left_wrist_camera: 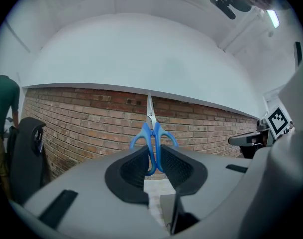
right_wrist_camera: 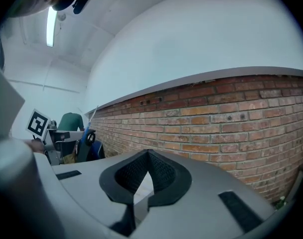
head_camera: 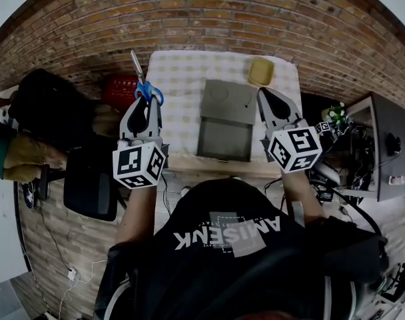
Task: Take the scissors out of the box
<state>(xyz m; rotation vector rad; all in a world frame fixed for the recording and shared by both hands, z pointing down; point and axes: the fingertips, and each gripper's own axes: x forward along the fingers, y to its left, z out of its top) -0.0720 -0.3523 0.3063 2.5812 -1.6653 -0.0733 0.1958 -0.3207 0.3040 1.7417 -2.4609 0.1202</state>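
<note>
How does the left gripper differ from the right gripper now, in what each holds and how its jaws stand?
The left gripper clamps the blue-handled steel scissors, blades pointing beyond its tips; the right gripper holds nothing. The left jaws stand apart around the handles, while the right jaws meet at their tips. Both carry a black-and-white marker cube and point toward the brick wall.

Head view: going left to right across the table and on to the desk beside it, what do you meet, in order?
scissors clamped in the left tool → grey box → right tool, shut with nothing in it → small green plant
</note>
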